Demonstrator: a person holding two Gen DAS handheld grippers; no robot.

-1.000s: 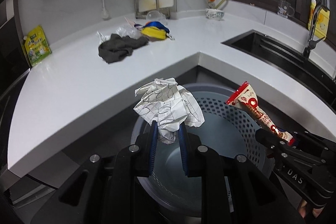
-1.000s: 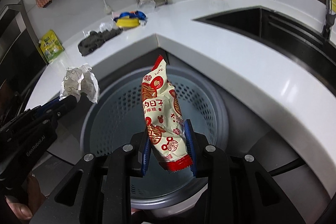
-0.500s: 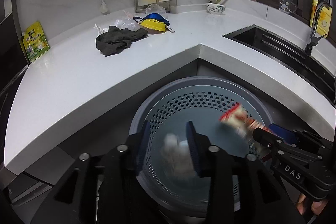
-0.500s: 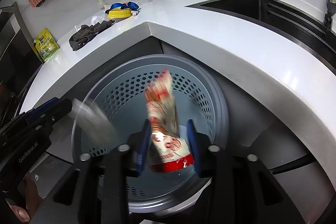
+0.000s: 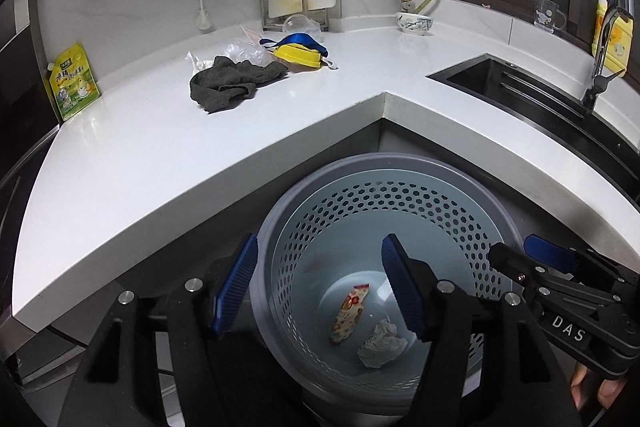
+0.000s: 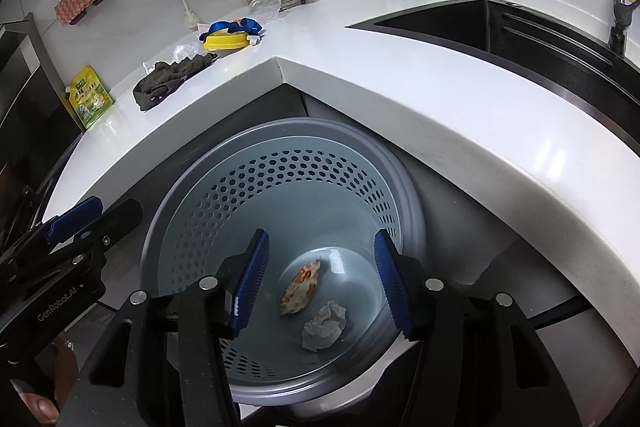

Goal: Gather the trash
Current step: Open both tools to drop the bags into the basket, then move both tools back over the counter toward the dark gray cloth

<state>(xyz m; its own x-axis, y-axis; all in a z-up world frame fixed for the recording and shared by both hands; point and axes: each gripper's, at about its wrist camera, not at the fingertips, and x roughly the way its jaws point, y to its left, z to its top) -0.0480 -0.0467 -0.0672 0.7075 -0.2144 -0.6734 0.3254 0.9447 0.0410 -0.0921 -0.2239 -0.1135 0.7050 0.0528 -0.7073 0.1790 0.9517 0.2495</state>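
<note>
Wrapper (image 5: 347,315) and crumpled paper (image 5: 382,344) have dropped — both now lie in the bin (image 5: 360,203).
Left gripper (image 5: 320,287) and right gripper (image 6: 320,277) — fingers spread apart, empty, trash visible between them below.

A grey perforated bin (image 5: 400,195) stands on the floor in the inner corner of the white counter, its wall pierced with hexagonal holes. On its bare bottom lie two pieces of trash — a red-and-cream snack wrapper (image 5: 348,313), flat and slanted, and just beside it a crumpled white paper ball (image 5: 380,345), nearer the bin's near wall.
</note>
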